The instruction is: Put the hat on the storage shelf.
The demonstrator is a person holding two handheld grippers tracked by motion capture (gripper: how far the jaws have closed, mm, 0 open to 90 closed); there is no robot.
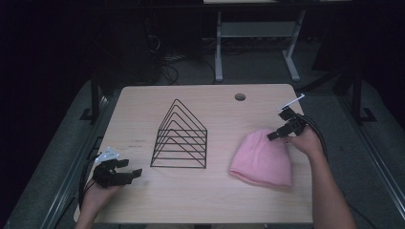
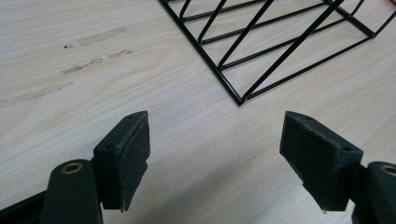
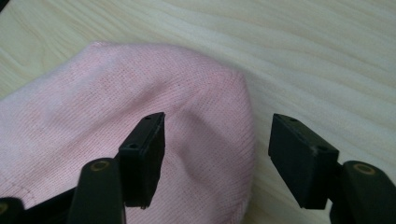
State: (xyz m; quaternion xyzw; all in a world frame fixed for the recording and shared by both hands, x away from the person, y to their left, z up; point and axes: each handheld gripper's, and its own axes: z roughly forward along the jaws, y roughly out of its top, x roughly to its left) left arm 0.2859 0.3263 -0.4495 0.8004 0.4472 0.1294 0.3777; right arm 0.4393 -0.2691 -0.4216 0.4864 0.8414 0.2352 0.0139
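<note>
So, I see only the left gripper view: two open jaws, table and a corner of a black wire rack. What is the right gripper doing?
Observer: The right gripper is open at the top edge of a pink knit hat, which it has not gripped.
Operator: Where is the hat from the rack?
Observer: To the right of the wire rack, apart from it.
Operator: Is the rack loaded?
Observer: No, its slots are empty.

Pink hat (image 1: 261, 158), black wire rack (image 1: 180, 137)
</note>
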